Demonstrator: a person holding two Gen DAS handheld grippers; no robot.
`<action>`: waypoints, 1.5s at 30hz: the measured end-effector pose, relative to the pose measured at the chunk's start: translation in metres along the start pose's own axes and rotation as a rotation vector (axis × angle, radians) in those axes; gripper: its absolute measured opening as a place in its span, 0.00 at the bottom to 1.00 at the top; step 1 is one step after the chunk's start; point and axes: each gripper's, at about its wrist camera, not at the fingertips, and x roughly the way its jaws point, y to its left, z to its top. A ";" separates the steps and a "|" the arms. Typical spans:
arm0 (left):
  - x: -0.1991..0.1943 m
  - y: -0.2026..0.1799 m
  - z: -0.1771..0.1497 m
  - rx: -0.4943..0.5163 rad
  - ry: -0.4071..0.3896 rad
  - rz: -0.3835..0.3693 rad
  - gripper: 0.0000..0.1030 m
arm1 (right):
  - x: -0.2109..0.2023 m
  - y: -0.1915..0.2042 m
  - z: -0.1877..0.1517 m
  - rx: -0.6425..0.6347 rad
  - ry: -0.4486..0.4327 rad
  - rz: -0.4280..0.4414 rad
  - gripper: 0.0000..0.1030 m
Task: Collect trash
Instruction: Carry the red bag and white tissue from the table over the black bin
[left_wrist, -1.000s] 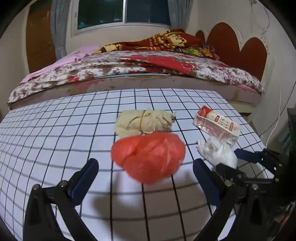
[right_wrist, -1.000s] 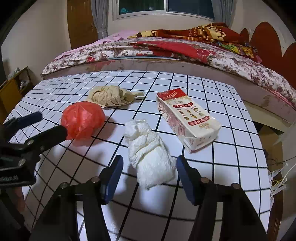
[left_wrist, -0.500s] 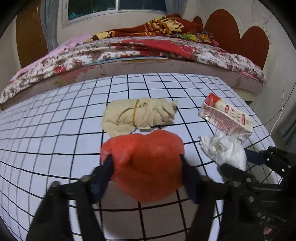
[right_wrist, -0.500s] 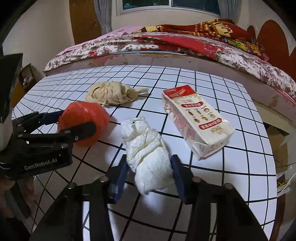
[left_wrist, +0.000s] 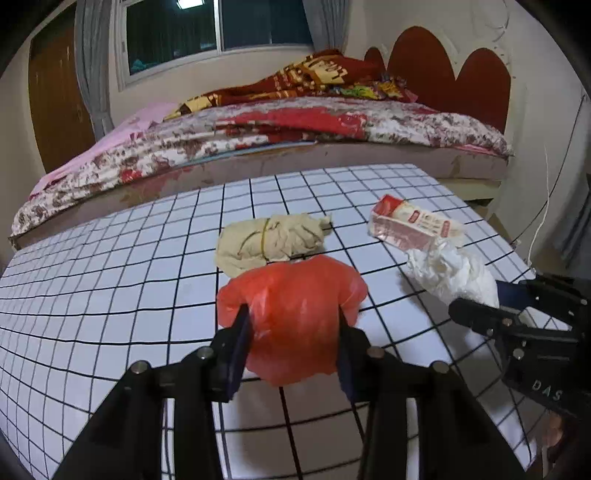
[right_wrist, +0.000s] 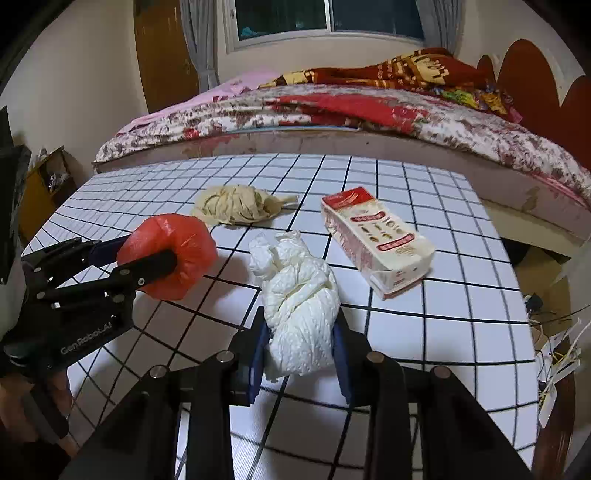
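While both jaws keep closing, left tool (left_wrist: 293, 334) pinches the red plastic bag (left_wrist: 295, 314) & right tool (right_wrist: 301, 350) pinches the white paper wad (right_wrist: 299, 295), both approx mid table (right_wrist: 461, 314); carton (right_wrist: 376, 240) sits nearer the right edge.

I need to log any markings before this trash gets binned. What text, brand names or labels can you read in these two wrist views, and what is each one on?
"GenRobot.AI": on the black body of the left gripper, white letters, seen from the right wrist view.
"DAS": on the black body of the right gripper, seen from the left wrist view; the word is cut off there.
Carton: red label bands carry print, too small and blurred to read.
Blanket on the bed: large yellow lettering, not legible.
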 end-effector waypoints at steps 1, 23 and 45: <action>-0.004 0.000 0.000 -0.001 -0.005 -0.004 0.40 | -0.005 0.000 -0.001 0.000 -0.006 0.000 0.33; -0.067 -0.018 -0.034 -0.060 -0.087 -0.141 0.27 | -0.090 -0.007 -0.037 0.033 -0.105 -0.035 0.33; -0.100 -0.111 -0.047 0.033 -0.120 -0.255 0.21 | -0.154 -0.070 -0.098 0.143 -0.170 -0.111 0.33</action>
